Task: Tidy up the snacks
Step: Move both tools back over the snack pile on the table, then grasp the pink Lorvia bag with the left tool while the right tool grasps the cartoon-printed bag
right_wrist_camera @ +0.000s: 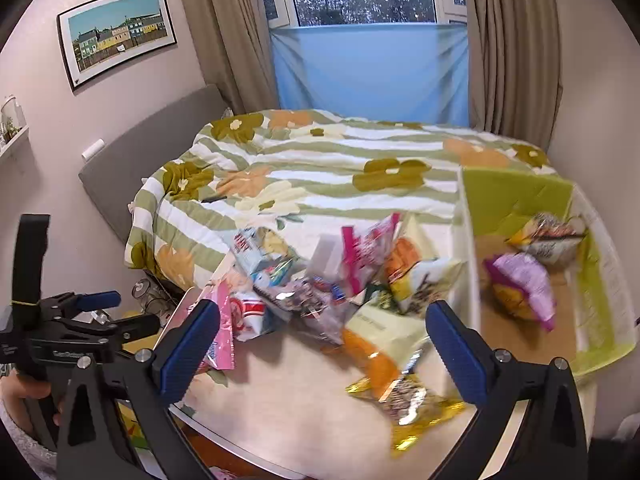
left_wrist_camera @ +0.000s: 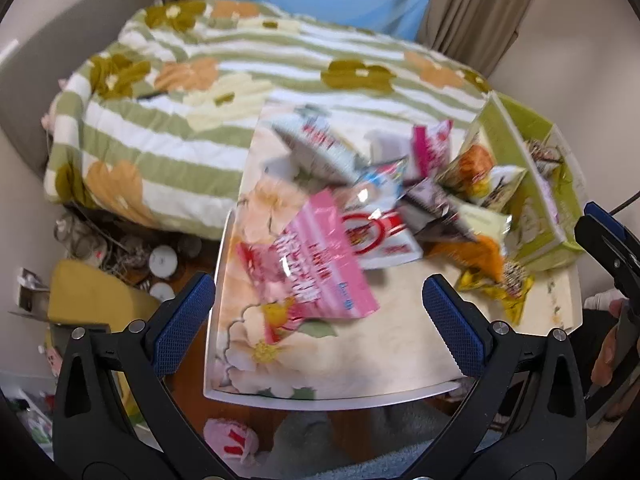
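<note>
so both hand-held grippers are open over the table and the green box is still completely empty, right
Not quite. Both the left hand-held gripper and the right hand-held gripper are open over the table, but the green box is not empty: the right wrist view shows a purple snack bag and another bag already inside it.

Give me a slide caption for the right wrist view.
Open right tongs above a snack pile beside a green box.
</note>
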The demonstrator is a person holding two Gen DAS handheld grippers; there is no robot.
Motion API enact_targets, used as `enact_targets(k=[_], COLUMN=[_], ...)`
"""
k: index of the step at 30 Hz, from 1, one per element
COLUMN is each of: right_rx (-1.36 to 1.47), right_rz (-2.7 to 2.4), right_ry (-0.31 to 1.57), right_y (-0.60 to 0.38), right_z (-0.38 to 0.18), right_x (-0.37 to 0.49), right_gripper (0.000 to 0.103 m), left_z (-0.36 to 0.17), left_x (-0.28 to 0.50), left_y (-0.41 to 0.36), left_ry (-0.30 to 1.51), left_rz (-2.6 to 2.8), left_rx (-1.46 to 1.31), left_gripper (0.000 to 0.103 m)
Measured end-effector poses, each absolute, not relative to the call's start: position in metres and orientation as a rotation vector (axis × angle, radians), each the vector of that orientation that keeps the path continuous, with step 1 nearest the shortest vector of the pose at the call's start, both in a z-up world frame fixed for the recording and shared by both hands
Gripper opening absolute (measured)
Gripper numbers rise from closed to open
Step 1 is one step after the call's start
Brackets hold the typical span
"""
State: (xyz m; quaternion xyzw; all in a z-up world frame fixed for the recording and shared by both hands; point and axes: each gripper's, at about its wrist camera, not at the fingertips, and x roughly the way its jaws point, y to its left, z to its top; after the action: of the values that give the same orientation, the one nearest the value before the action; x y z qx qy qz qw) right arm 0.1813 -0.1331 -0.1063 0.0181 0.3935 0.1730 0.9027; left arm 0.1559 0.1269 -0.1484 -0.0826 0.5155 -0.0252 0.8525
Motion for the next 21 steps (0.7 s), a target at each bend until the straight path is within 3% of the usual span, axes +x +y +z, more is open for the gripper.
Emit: enact_targets(k=[8,21], right_rx=[0.004,-0.081], right_rz=[0.344,0.402], right_ry=[0.895,0.984], right_y=[-0.108,-0.096], right_z=[-0.144,-0.182], right_x=[0.191,0.223], right_gripper=[0.103,0.103], left_z=[-0.213,-0.258], left_x=[0.168,0.156], left_y=[0.121,0.079], left_ry=[1.214,1.105], left_rz=[-0.128,0.040], left_rx=[-0.114,0.246], left_gripper=[0.103,0.103])
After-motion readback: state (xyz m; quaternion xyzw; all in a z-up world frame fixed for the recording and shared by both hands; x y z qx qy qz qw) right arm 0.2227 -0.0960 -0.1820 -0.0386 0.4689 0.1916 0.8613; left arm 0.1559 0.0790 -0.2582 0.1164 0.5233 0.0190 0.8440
